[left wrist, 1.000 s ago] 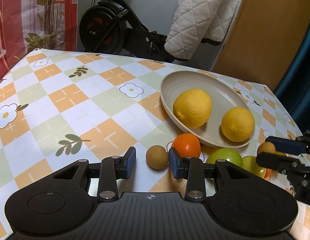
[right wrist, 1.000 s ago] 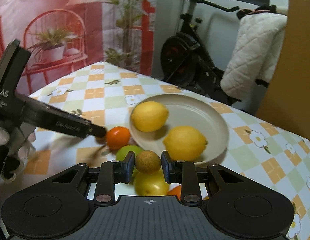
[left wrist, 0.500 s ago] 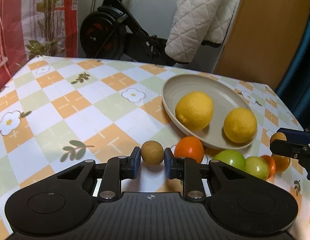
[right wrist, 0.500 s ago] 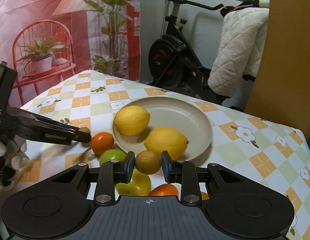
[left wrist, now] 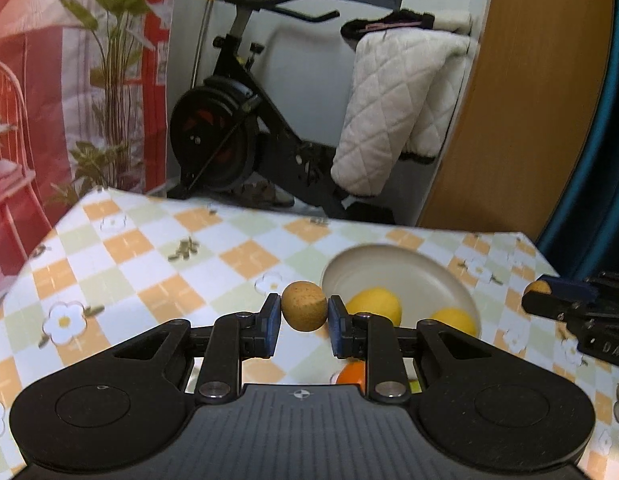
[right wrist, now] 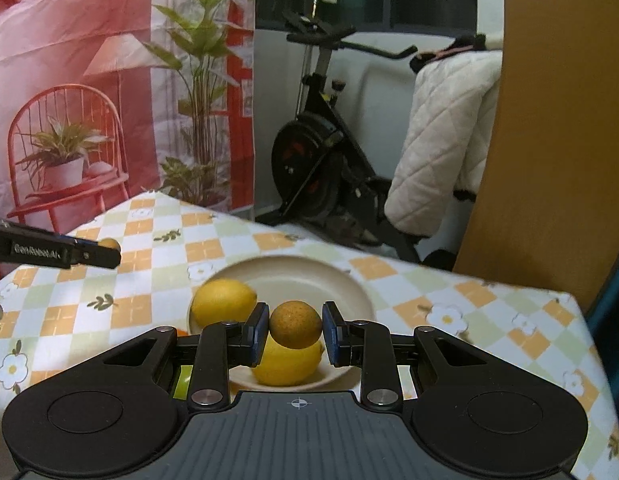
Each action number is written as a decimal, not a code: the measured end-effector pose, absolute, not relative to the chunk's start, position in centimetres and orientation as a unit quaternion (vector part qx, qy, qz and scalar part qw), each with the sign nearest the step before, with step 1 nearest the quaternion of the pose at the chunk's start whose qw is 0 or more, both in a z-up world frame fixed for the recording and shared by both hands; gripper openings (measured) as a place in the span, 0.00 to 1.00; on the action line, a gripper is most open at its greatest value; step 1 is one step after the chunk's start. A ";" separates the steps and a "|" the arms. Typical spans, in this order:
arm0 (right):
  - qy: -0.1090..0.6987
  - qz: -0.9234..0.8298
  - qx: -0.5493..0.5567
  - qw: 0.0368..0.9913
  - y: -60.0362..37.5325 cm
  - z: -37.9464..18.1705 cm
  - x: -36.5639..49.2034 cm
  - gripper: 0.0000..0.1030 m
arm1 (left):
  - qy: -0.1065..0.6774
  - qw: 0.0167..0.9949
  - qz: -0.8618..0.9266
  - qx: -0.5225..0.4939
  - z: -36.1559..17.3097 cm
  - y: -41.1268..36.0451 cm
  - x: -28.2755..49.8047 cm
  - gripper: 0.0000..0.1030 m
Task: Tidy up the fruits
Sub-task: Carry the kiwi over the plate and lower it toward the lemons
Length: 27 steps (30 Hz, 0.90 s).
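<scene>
Here both tools are mid-carry, each lifted off the tabletop with a small round brown fruit. The left tool is clamped on its brown fruit, which sits squarely between the blue pads at the centre of the left view, with the plate just right of centre behind it. The right tool is likewise clamped on a darker brown fruit, centred low in its view, in line with the plate and its two lemons. The step in hand looks like delivery to the plate. Next, each tool probably needs to come down over a bare part of the plate, clear of the lemons, and part only once the fruit is low, since these round fruits would likely roll. An orange and something green lie on the tabletop near the plate, mostly hidden.
</scene>
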State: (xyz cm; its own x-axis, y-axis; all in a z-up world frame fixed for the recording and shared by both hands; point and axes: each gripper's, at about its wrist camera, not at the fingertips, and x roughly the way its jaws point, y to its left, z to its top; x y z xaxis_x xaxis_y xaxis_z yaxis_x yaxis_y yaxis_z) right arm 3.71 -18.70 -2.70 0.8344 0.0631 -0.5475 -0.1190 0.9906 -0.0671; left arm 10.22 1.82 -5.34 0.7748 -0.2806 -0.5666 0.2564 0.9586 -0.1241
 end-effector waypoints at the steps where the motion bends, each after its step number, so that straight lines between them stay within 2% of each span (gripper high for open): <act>1: 0.281 0.048 -0.053 0.957 -18.7 -2.5 3.8 0.26 | 0.300 0.943 -0.142 -0.019 -5.0 1.6 10.3 0.26; 12: 0.284 0.037 -0.039 0.957 -20.3 -2.6 5.9 0.26 | 0.287 0.946 -0.151 0.005 -3.2 -0.4 12.0 0.26; 27: 0.346 0.060 -0.035 0.936 -21.9 -6.5 13.7 0.26 | 0.354 0.917 -0.183 0.014 -7.6 -4.3 19.5 0.26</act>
State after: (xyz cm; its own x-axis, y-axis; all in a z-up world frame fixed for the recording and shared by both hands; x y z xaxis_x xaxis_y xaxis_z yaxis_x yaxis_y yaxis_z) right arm 13.73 -21.86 -6.55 0.7535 0.0870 -0.6516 -0.1358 0.9904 -0.0248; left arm 19.55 -4.29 -7.55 0.6823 -0.3257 -0.6545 0.3458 0.9326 -0.1036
